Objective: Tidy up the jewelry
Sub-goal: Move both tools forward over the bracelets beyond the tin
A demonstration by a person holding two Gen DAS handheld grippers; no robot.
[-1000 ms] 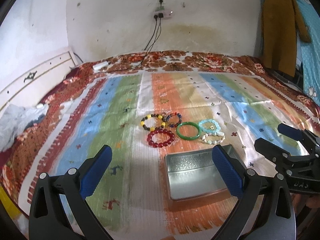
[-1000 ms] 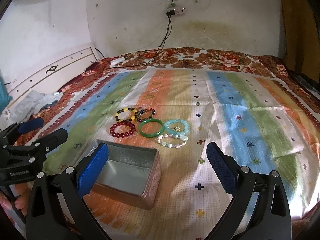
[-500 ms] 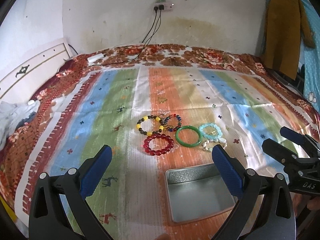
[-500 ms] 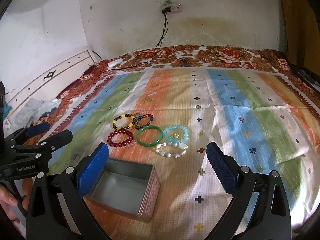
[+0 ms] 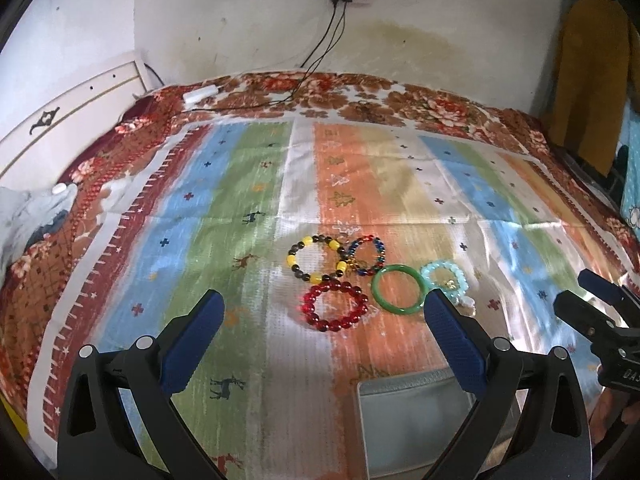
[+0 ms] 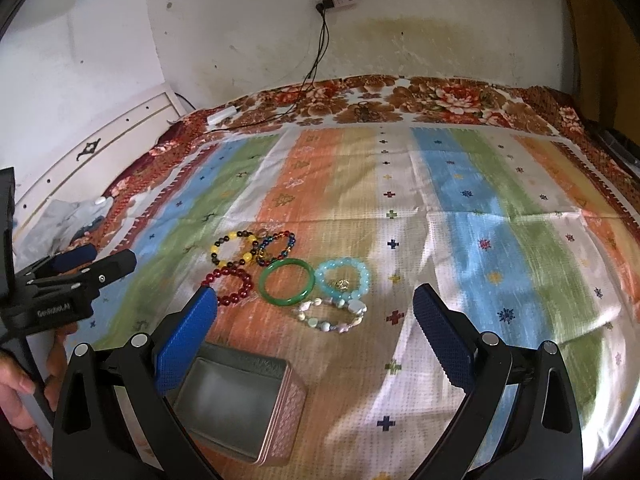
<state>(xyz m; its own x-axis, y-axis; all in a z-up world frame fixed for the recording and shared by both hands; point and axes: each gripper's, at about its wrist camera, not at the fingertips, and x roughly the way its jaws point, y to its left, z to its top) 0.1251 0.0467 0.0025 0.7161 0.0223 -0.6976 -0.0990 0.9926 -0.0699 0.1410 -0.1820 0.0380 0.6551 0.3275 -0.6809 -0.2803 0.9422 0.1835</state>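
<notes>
Both grippers hovering over striped bed cover point(image 5: 224, 184), nothing held

Left gripper point(image 5: 322, 332): jaws spread wide, empty, blue pads point(image 5: 192, 344) framing the bracelet cluster from above and short of it, not touching. Right gripper point(image 6: 316, 336): jaws likewise wide apart, empty, above the cover near the pearl-style bracelet point(image 6: 332, 314)

Jewelry clustered mid-cover on the orange/white stripes:
- yellow-and-dark bead bracelet point(image 5: 316, 258) at far left of the group
- multicolour bead bracelet point(image 5: 366, 254) just beside it, touching or overlapping at the join
- red bead bracelet point(image 5: 334, 306) nearest the left gripper, lying flat
- green bangle point(image 5: 398, 289) just right of the red one
- light blue bead bracelet point(image 5: 444, 280) beside the bangle, small gold charm inside
- pearl-style bracelet nearest the tin, touching the light blue one, mostly hidden behind the pad in left view

Open metal tin point(image 6: 240, 400) on the cover, near side of the cluster, empty inside, lid not seen, patterned pinkish side wall

Hand point(image 6: 16, 388) gripping the left gripper handle at lower left edge of right view

Behind: wall socket with cables point(image 6: 334, 0), white headboard point(image 6: 100, 148)
</notes>
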